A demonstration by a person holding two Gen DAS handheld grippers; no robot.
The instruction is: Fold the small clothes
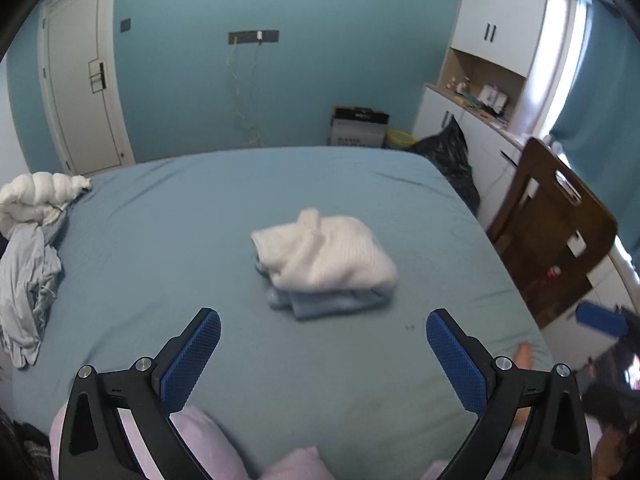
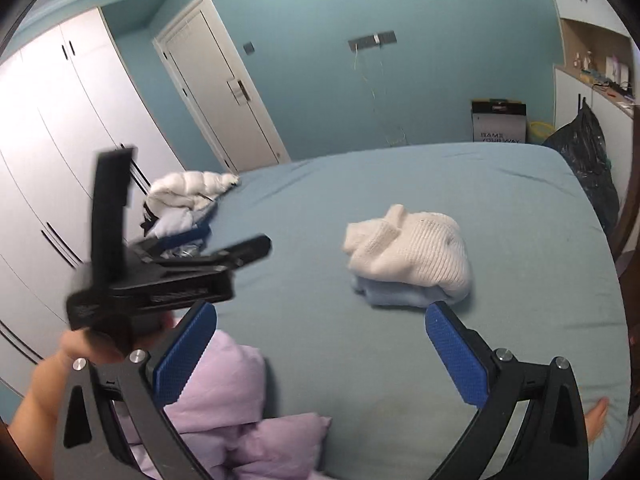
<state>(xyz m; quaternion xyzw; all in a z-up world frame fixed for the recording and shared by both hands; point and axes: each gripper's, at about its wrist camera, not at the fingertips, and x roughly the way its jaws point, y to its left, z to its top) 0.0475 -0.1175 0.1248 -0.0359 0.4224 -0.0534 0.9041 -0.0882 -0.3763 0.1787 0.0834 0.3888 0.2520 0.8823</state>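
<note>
— Folded clothes: a white knitted garment [image 1: 326, 250] sits folded on top of a folded pale blue garment [image 1: 320, 300], the two stacked in the middle of the teal-sheeted bed [image 1: 160, 240].

— And the grippers?

— Left gripper [image 1: 323, 358], black with blue textured pads [image 1: 190, 360], hangs above the near part of the bed with its jaws spread wide and nothing between them. The right gripper [image 2: 320, 356] is spread just as wide and equally empty. Both are well apart from the stack.

— Any containers?

— A black plastic bag [image 2: 588, 160] stands beside the bed's far right corner; what is in it cannot be told. Near it on the floor, against the teal wall, stands a black-and-white cardboard box [image 2: 498, 122], its contents hidden. The open wooden shelf niche [image 1: 480, 80] in the white cabinet holds small items too blurred to name.

— Other fabric?

— A white puffy jacket [image 1: 36, 196] and crumpled grey cloth [image 1: 28, 280] lie at the left edge, and lilac bedding [image 2: 224, 400] bunches at the near edge.
</note>
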